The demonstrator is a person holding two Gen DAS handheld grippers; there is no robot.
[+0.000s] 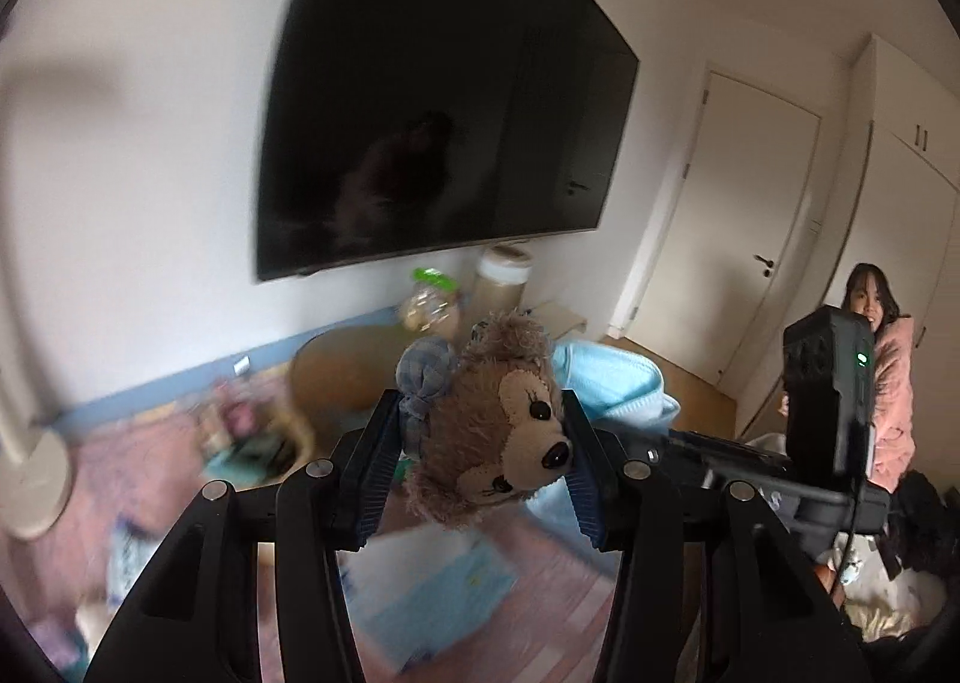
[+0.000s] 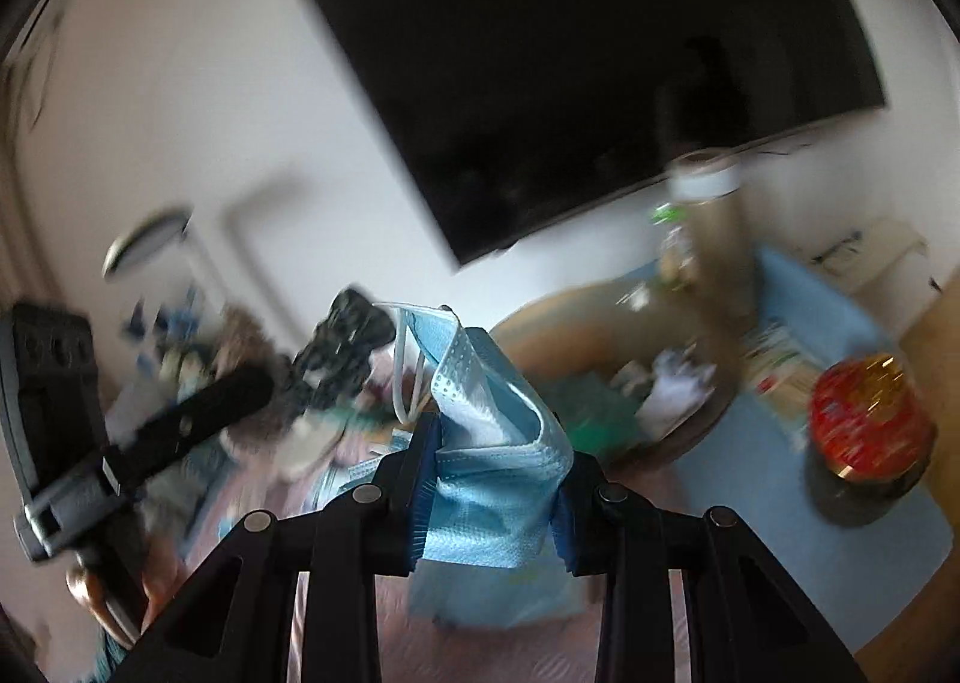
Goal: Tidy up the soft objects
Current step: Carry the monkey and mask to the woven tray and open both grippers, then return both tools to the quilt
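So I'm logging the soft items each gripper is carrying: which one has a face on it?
The plush bear clamped in the left gripper: brown fur, eyes, black nose. The right gripper pinches a plain blue face mask.

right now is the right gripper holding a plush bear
No, the right gripper is clamped on a light blue face mask.

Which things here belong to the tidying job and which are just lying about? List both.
Job:
- brown plush bear, clamped in left gripper
- light blue pleated face mask, clamped in right gripper

Lying about:
- black wall television
- red round tin
- tall beige canister
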